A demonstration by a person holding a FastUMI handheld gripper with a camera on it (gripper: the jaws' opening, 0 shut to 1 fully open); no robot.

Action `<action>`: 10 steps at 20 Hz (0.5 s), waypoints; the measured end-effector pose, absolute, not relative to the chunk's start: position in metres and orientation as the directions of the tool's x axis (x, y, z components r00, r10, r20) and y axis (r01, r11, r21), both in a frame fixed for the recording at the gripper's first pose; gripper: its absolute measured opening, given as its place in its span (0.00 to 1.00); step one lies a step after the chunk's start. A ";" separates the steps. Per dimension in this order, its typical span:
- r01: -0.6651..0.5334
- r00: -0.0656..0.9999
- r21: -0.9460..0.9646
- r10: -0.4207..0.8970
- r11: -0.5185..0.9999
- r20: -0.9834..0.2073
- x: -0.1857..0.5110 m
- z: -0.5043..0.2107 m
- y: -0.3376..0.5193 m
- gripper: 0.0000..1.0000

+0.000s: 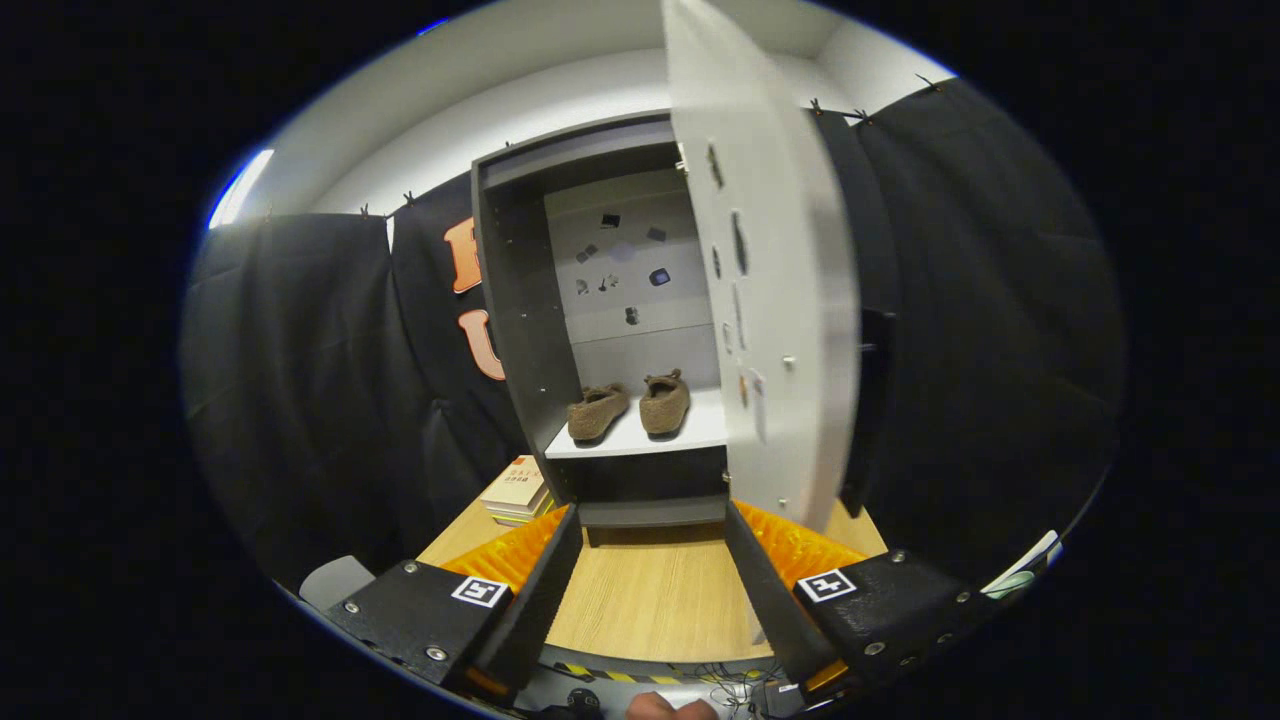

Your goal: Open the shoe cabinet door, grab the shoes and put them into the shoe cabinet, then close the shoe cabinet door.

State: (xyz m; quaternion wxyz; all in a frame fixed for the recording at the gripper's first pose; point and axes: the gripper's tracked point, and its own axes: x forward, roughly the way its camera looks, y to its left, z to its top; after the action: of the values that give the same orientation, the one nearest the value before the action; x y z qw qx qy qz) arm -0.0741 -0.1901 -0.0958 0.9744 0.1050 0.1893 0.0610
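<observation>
A grey shoe cabinet [520, 330] stands on the wooden table beyond my fingers. Its white door [775, 300] hangs swung out toward me on the right side, edge-on and close to the right finger. Two brown fuzzy shoes sit side by side on the white shelf [700, 432] inside: the left shoe [597, 411] and the right shoe [665, 402], heels toward me. My gripper [650, 560] is open above the table in front of the cabinet, with nothing between its fingers.
A stack of books [518, 490] lies on the wooden table [650, 600] left of the cabinet base. Black cloth walls close in on both sides. A hand [672, 708] and some cables show at the near table edge.
</observation>
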 end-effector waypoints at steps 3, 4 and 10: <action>-0.057 0.933 0.199 0.123 0.978 -0.339 -0.081 -0.094 -0.242 0.90; -0.043 0.938 0.194 0.106 0.980 -0.330 -0.081 -0.094 -0.256 0.91; 0.009 0.954 0.179 0.046 0.984 -0.297 -0.059 -0.088 -0.313 0.93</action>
State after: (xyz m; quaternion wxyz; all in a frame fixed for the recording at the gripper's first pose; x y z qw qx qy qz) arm -0.0595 -0.3125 -0.0884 0.9843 0.0895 0.1517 0.0094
